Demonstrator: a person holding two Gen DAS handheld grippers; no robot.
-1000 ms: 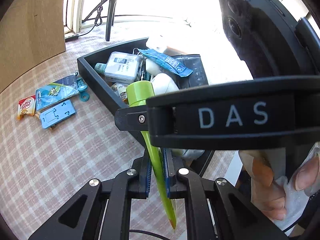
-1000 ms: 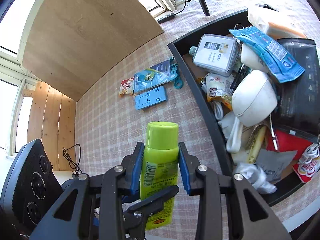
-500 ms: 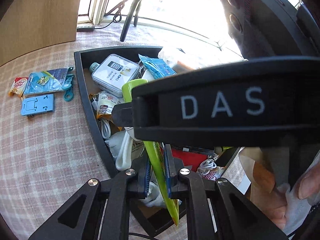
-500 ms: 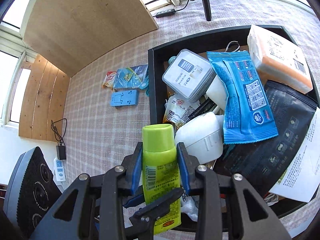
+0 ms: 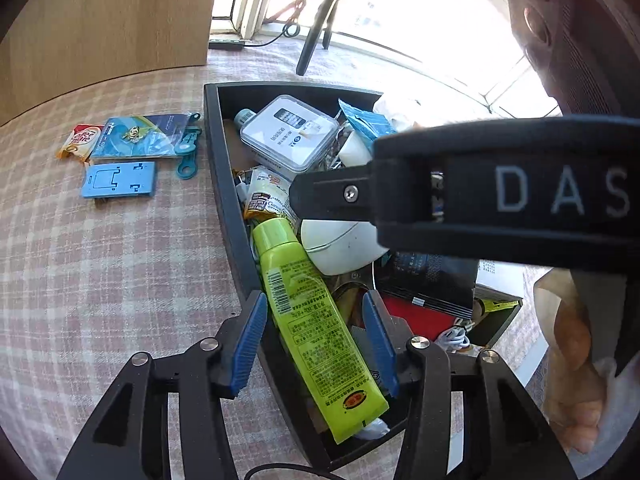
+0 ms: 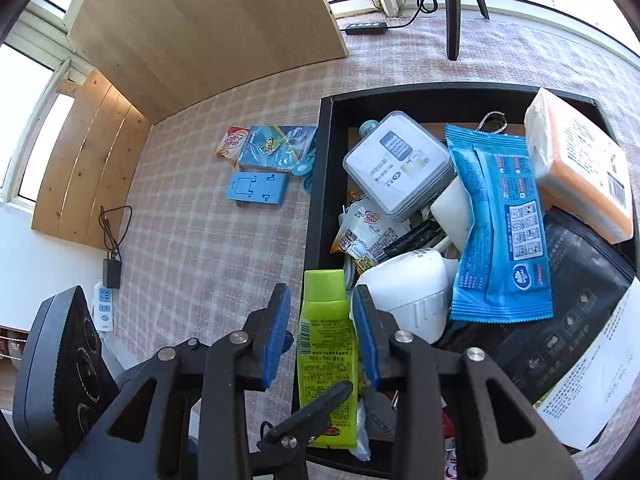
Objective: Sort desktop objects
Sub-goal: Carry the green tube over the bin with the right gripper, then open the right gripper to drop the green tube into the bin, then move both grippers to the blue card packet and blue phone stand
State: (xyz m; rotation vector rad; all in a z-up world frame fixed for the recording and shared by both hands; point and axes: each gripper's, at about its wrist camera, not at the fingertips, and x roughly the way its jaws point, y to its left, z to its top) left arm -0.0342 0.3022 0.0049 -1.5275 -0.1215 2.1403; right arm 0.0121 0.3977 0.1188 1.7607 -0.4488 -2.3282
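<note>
Tube [image 5: 316, 320] tail hidden in right wrist view behind left gripper [image 6: 310, 414].

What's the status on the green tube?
Left gripper just opened, green tube loose between its jaws. Right gripper looks off it too. Tube lies in black tray on clutter. Nothing blocking.

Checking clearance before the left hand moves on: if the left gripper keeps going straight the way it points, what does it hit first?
Most likely the green tube, lying between the open left gripper's pads, which have just been opening. Under it is the black tray. Depth is unclear.
</note>
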